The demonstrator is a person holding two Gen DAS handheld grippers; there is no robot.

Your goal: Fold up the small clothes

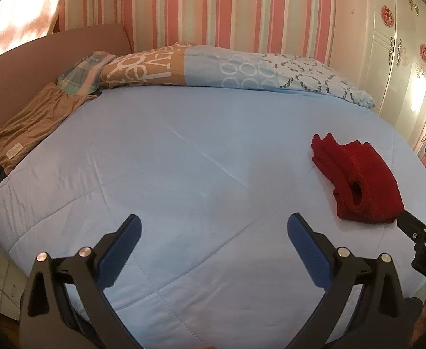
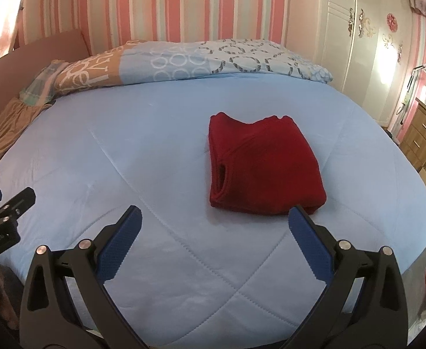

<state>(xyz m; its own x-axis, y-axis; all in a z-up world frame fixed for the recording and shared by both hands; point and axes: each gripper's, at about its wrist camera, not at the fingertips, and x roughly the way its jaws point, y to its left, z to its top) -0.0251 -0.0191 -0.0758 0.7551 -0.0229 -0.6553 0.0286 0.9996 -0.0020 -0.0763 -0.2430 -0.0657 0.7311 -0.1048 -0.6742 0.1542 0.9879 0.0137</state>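
A red knitted garment [image 2: 263, 167] lies folded into a thick square on the light blue bedspread [image 2: 125, 151]. My right gripper [image 2: 214, 222] is open just short of its near edge, nothing between the blue pads. In the left wrist view the same red garment [image 1: 358, 180] lies at the right, and my left gripper [image 1: 213, 226] is open over bare bedspread [image 1: 169, 160] to its left, holding nothing. Each gripper shows at the edge of the other's view: the right gripper [image 1: 419, 218] beside the garment's near corner, the left gripper [image 2: 12, 197] at the far left.
A patterned blue and tan duvet roll [image 2: 189, 58] lies across the head of the bed. A brown cloth [image 1: 30, 125] lies along the left edge by the headboard [image 1: 38, 55]. A white wardrobe [image 2: 364, 43] and wooden drawers [image 2: 425, 133] stand at the right.
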